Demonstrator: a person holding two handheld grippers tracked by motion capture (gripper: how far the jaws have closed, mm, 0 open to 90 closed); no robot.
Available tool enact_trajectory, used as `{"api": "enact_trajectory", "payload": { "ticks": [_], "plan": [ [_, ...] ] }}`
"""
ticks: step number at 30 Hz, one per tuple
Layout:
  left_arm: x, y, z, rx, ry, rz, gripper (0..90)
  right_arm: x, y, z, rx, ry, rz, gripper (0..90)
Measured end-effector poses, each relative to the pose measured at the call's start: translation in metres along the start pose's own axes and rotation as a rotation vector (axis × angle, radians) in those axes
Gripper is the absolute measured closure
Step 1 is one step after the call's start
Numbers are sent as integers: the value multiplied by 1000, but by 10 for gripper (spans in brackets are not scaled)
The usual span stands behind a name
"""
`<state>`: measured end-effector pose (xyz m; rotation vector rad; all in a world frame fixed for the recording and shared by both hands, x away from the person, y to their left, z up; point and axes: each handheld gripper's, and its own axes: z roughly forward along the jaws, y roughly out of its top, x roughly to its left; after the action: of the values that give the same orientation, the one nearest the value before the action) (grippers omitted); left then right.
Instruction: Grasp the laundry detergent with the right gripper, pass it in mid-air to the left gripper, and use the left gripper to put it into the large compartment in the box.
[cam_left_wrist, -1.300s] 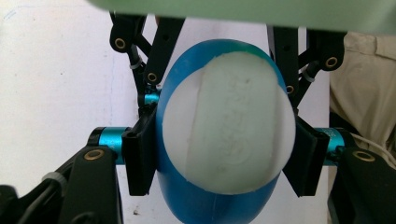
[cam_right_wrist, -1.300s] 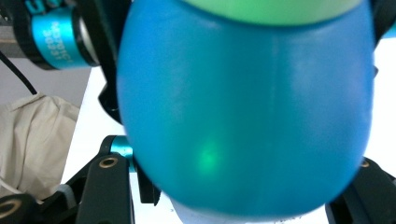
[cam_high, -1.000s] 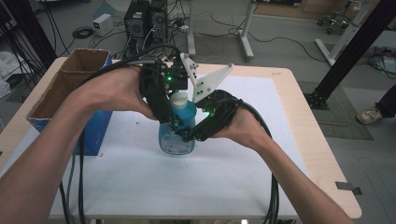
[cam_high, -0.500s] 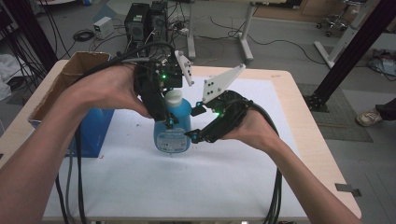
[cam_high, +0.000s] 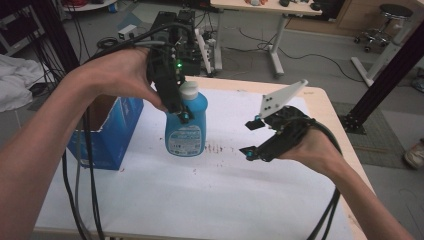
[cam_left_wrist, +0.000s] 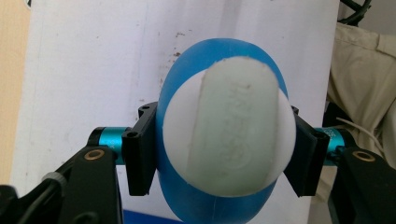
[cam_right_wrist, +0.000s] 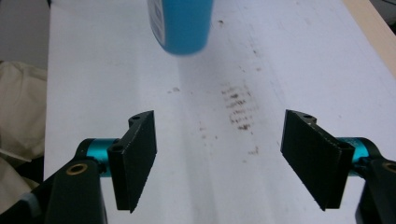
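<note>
Left gripper (cam_high: 176, 102) is clamped on the neck of the blue plastic bottle with white cap (cam_high: 186, 127), lifted off the white table (cam_high: 225, 200); right gripper (cam_high: 251, 137) has just been opening, nothing between its jaws; pickup done, placing left, probably the blue cardboard box (cam_high: 112, 132).

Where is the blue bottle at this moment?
In the high view, the blue bottle hangs above the white table, left of centre, clamped near its white cap by the left gripper, beside the blue box.

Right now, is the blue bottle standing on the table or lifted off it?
Lifted. The left gripper is shut on the blue bottle below its white cap, and its base hangs above the table.
</note>
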<state>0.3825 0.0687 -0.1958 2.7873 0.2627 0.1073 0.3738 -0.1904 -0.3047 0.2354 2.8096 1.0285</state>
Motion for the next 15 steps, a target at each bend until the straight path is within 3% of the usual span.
{"api": "enact_trajectory", "payload": {
  "ticks": [5, 6, 11, 15],
  "plan": [
    [4, 0, -16, 15, 15, -17, 378, -4, -8, -9, 22, -40, 20, 230],
    [6, -1, -27, 17, 20, -38, 378, -6, -14, -14, 44, -62, 36, 229],
    [13, -6, -45, 14, 15, -76, 378, -10, -22, -20, 62, -74, 67, 227],
    [16, -11, -59, 22, 34, -101, 378, -9, -27, -20, 91, -97, 73, 219]
  ]
}}
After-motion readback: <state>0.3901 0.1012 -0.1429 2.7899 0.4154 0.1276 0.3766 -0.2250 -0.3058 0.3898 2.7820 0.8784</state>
